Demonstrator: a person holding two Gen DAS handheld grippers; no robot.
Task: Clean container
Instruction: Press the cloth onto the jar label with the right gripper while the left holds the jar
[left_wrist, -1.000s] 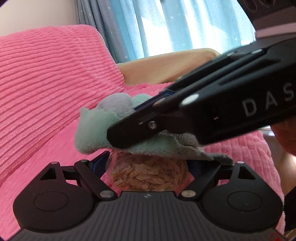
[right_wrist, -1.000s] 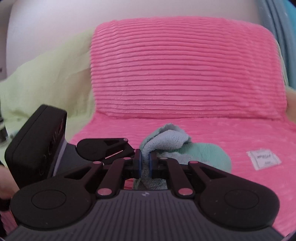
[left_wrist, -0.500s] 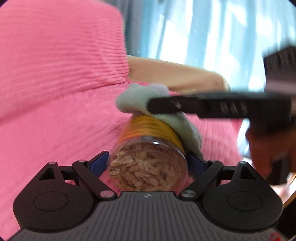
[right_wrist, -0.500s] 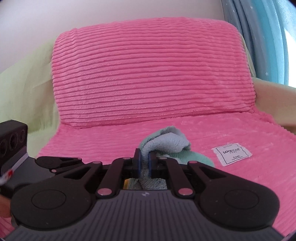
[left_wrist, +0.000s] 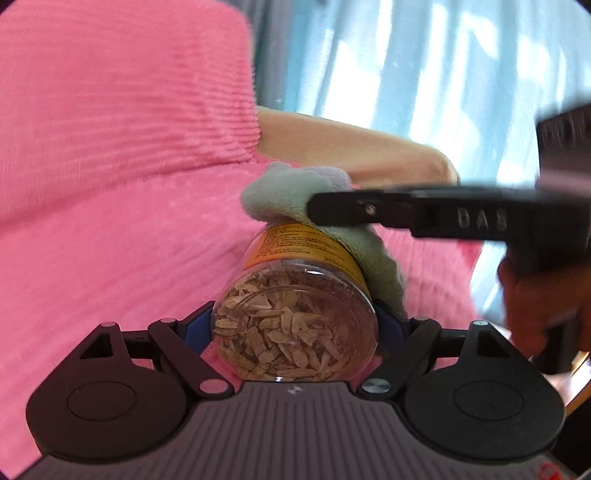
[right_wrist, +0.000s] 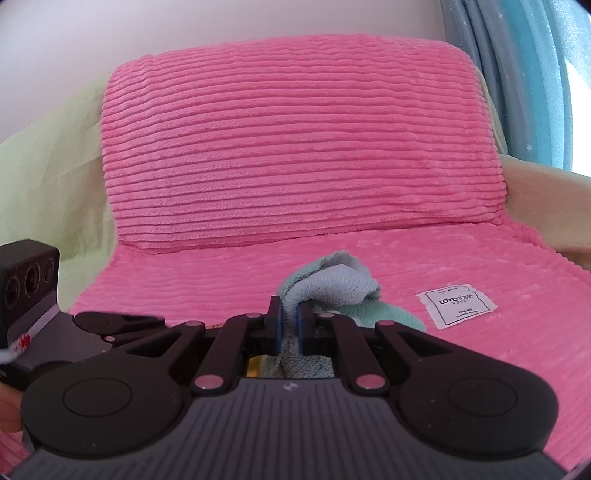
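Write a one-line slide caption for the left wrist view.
Left hand-held gripper clamps a clear jar of flakes while the right hand-held gripper presses a green cloth onto its yellow label.

The cloth (left_wrist: 291, 192) has slid off the jar's base (left_wrist: 295, 325) onto its labelled side.

My left wrist view sits close behind the jar (left_wrist: 295, 317), facing the curtains (left_wrist: 424, 66). My right wrist view looks level at the pink cushion (right_wrist: 295, 147). Both share the cloth (left_wrist: 280, 192) (right_wrist: 332, 280).
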